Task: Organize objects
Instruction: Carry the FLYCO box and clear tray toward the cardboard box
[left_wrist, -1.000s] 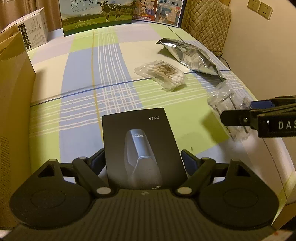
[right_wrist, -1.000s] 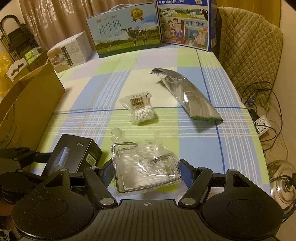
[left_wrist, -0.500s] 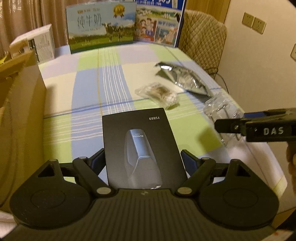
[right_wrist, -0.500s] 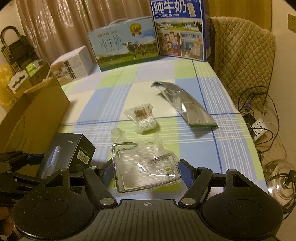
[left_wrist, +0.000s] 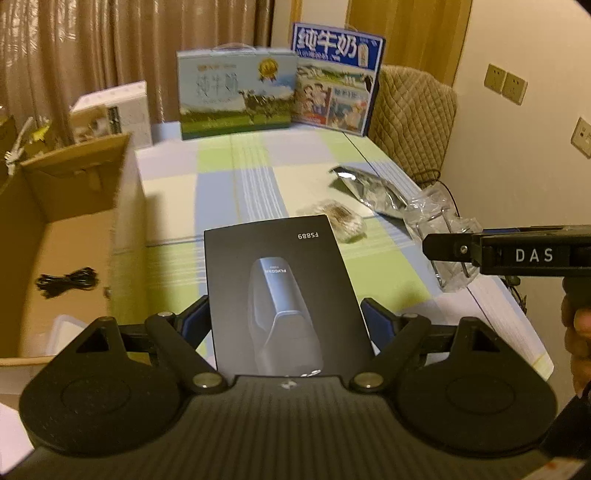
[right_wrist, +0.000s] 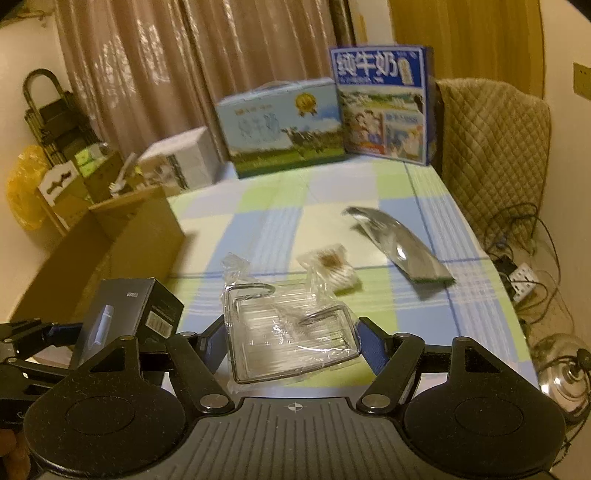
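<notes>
My left gripper (left_wrist: 284, 321) is shut on a black shaver box (left_wrist: 280, 291) marked FS889 and holds it above the checked tablecloth (left_wrist: 236, 184); the box also shows in the right wrist view (right_wrist: 122, 317). My right gripper (right_wrist: 291, 339) is shut on a clear plastic-wrapped wire rack (right_wrist: 291, 332), lifted off the table; it also shows in the left wrist view (left_wrist: 436, 218). An open cardboard box (left_wrist: 62, 229) stands at the left, with a black cable (left_wrist: 66, 282) inside.
A cotton swab pack (right_wrist: 332, 266) and a silver foil bag (right_wrist: 402, 243) lie mid-table. Two milk cartons (right_wrist: 280, 129) (right_wrist: 384, 103) and a white box (right_wrist: 181, 158) stand at the far edge. A quilted chair (right_wrist: 491, 147) is at the right.
Both grippers have risen with their loads and tilted up. The cardboard box's inside has come into the left view.
</notes>
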